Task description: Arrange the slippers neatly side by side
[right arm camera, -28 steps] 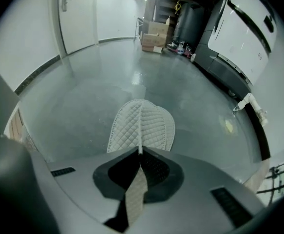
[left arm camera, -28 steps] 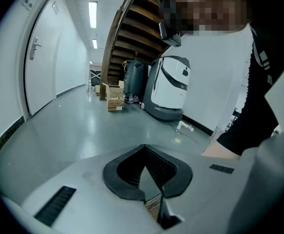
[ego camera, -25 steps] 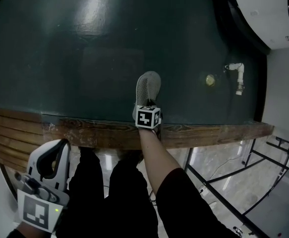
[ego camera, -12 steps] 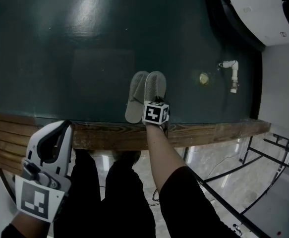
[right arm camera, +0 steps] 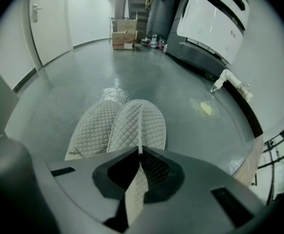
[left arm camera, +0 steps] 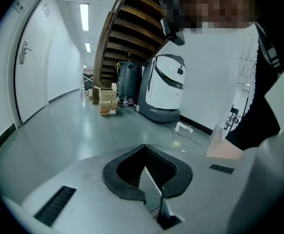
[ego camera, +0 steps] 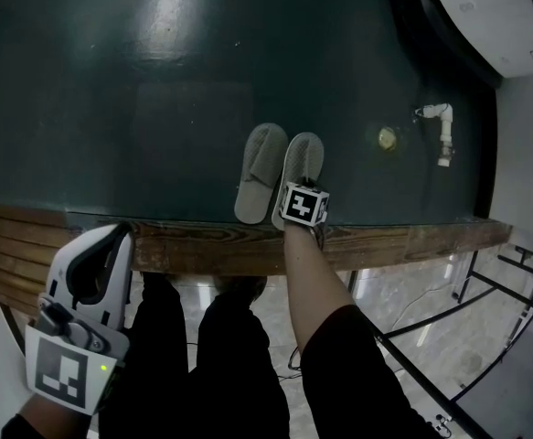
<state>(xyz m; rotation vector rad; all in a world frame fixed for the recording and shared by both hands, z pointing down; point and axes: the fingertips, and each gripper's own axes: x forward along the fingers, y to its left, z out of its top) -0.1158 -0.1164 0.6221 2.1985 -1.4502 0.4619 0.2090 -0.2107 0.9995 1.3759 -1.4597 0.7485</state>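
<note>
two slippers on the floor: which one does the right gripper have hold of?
The right-hand slipper in the head view: the right gripper is shut on its near end. The left-hand slipper lies free close beside it.

Two grey slippers, the left slipper (ego camera: pixel 259 172) and the right slipper (ego camera: pixel 303 165), lie close side by side on a dark green floor (ego camera: pixel 156 80), heels toward a wooden ledge (ego camera: pixel 202 250). The right claw (ego camera: pixel 300 216) sits at the right slipper's heel. The left claw (ego camera: pixel 101 262) hangs well apart, below the ledge.
</note>
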